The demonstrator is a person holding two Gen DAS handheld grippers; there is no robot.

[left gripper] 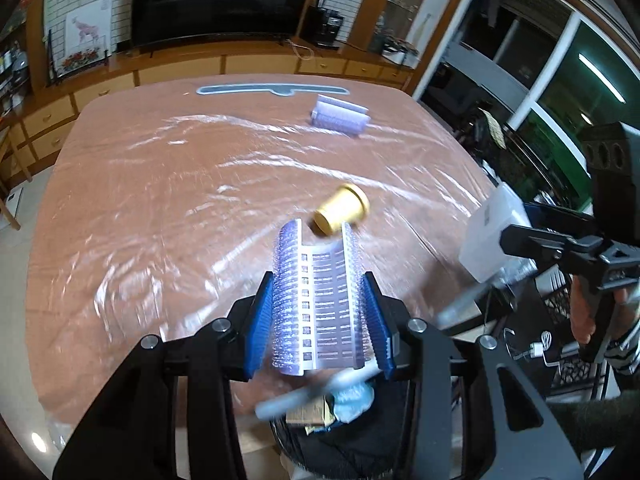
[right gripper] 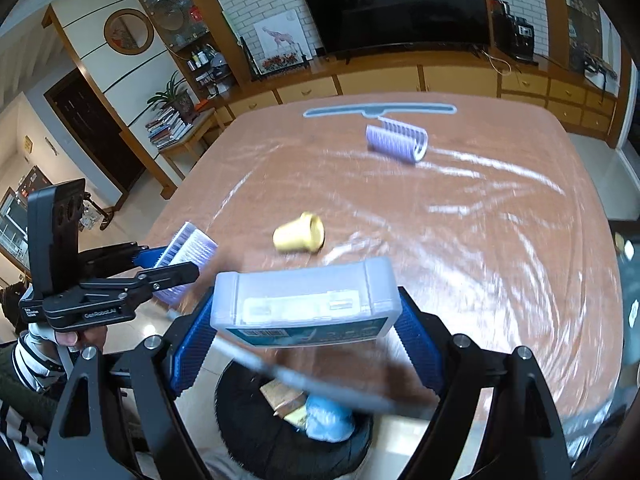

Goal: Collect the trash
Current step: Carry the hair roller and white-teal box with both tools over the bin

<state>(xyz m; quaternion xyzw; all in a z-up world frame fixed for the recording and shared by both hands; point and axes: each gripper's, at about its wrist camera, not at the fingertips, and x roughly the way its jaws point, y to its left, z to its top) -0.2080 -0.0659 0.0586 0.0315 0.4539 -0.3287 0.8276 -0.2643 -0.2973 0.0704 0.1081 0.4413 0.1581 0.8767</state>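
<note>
My left gripper (left gripper: 320,300) is shut on a purple-and-white blister pack (left gripper: 318,292), held above a black bin (left gripper: 344,436); it also shows in the right wrist view (right gripper: 188,256). My right gripper (right gripper: 308,328) is shut on a white plastic box (right gripper: 308,300) over the same bin (right gripper: 288,432); the box also shows in the left wrist view (left gripper: 490,236). A gold cap (left gripper: 342,210) lies on the table, also seen from the right (right gripper: 300,234). A second purple blister pack (left gripper: 340,118) lies at the far side (right gripper: 398,140).
The table (left gripper: 160,200) has a brown cloth under clear plastic. A grey hanger-shaped strip (left gripper: 274,90) lies at its far edge. The bin holds blue and brown scraps (right gripper: 320,420). A blurred grey stick (right gripper: 304,380) crosses above the bin. Cabinets and a TV stand behind.
</note>
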